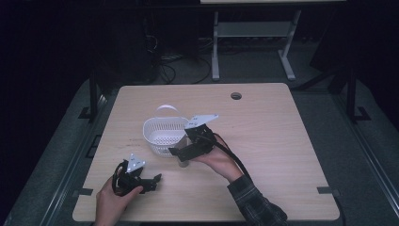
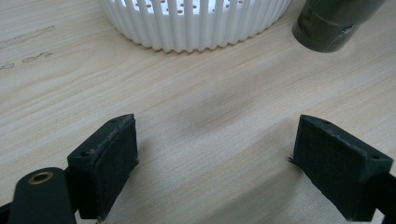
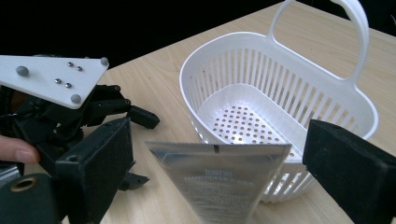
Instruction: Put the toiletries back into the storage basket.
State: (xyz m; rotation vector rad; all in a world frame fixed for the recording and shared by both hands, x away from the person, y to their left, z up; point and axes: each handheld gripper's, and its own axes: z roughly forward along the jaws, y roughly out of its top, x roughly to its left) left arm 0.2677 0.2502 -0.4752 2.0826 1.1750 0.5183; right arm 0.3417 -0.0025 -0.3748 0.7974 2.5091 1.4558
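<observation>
The silver, flat-crimped plastic tube with its dark cap down stands on the table just beside the white slotted plastic basket; its small grey lettering is too blurred to read. The right gripper brackets the tube, jaws spread, not touching. The left gripper, near the basket, is spread and holds nothing.

The basket is glossy white plastic, slotted along its walls and perforated across its bottom. The tube has a smooth, silvery, faintly shiny skin with printed lettering. The table shows pale matt wood grain. The jaws carry rough black foam pads.
</observation>
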